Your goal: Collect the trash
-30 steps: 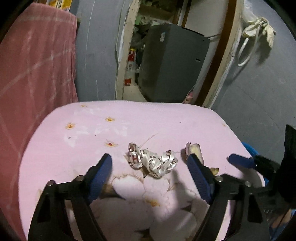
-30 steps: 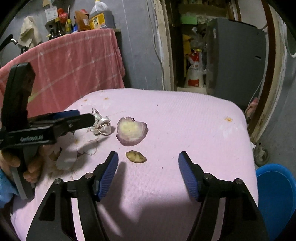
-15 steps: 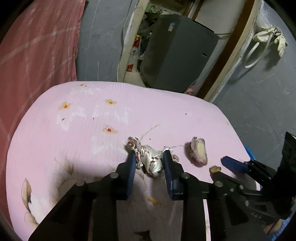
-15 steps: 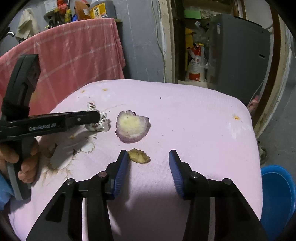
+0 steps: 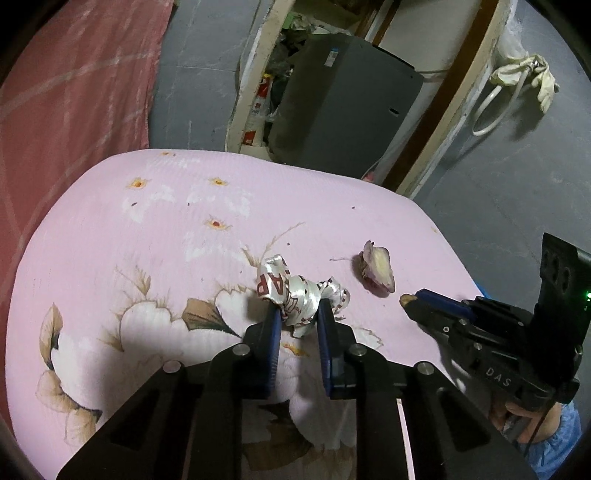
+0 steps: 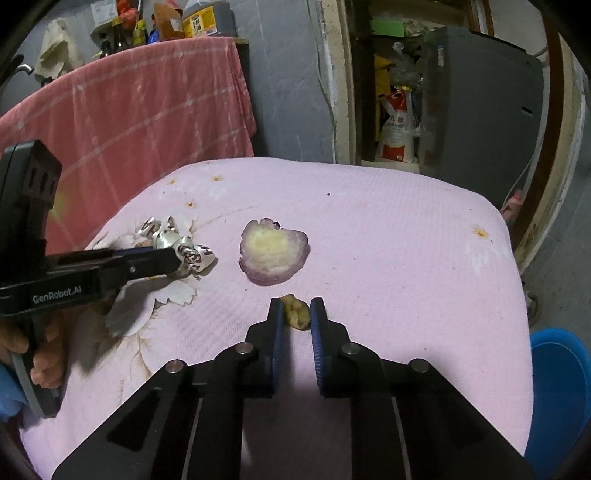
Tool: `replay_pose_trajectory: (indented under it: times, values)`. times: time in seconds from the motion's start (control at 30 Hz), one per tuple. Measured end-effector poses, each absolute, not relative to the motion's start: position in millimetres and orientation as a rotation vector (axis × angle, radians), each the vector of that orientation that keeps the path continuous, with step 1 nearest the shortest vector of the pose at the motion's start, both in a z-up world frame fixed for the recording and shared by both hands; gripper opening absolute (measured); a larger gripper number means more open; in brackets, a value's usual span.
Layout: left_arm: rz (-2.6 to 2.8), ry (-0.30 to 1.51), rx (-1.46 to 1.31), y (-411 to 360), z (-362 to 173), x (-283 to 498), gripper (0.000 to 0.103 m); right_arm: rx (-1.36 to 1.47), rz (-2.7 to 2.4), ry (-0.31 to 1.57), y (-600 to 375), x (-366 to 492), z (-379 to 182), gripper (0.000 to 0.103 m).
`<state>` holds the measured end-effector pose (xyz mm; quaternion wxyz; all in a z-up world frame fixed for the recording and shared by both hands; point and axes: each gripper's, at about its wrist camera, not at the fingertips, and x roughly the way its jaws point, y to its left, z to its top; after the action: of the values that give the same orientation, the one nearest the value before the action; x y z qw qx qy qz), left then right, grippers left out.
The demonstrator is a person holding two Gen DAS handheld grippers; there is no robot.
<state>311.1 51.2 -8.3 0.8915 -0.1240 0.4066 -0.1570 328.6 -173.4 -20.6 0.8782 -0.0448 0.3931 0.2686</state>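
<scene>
Left wrist view: the left tool (image 5: 297,314) points down at a worktop (image 5: 155,236) covered in a pink flowered cloth, and its blue pads (image 5: 274,325) are closing on a crumpled silver wrapper (image 5: 299,291) with red lettering, which sits between them and bulges out past the tips on the far side. Just to the right of the wrapper lies a pale vegetable slice (image 5: 376,271) with a purple rim, apart from it. Further right the right tool (image 5: 415,301) reaches in from the side, with a small tan scrap (image 5: 406,299) showing at its tip. Beyond the worktop stand a grey cabinet (image 5: 343,103) in a doorway and a red checked cloth (image 5: 74,92) on the left, with a pair of pale gloves (image 5: 528,74) hanging on the grey wall. Right wrist view: the right tool (image 6: 297,314) has its pads pressed in on the small tan scrap (image 6: 295,314), which rests on the pink cloth of the worktop (image 6: 388,229) near its front middle. Just beyond it lies the vegetable slice (image 6: 273,254), cut face up, not touching the scrap. To the left the left tool (image 6: 173,258) comes in level from the side, held by a hand (image 6: 44,354) at the frame edge, its tip clamped around the silver wrapper (image 6: 177,243), which sits on the flower print. A blue bin (image 6: 557,387) stands low at the right, beside the worktop. The red checked cloth (image 6: 140,110) hangs behind, with bottles (image 6: 199,18) on a ledge above it.
</scene>
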Motion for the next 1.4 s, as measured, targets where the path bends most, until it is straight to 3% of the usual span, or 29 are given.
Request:
replay_pose_trajectory:
  times: [0.77,0.87,0.93,1.0,1.27,1.4]
  values:
    - [-0.25,0.725,-0.335,64,0,279,0.014,-0.02,0.541,0.753,-190,324,-12,0.007]
    - [-0.247,0.744,-0.32,61,-1,281,0.014,-0.02,0.527,0.767,-190,325,-14,0.011]
    - [-0.24,0.762,-0.306,59,-3,283,0.014,-0.022,0.531,0.768,-189,325,-13,0.032]
    - [-0.231,0.774,-0.297,59,-5,284,0.014,-0.038,0.531,0.769,-187,325,-13,0.033]
    - [-0.226,0.788,-0.28,57,-9,285,0.015,-0.114,0.512,0.828,-176,331,-21,0.033]
    - [-0.225,0.787,-0.277,58,-9,285,0.015,-0.141,0.531,0.823,-171,328,-21,0.02]
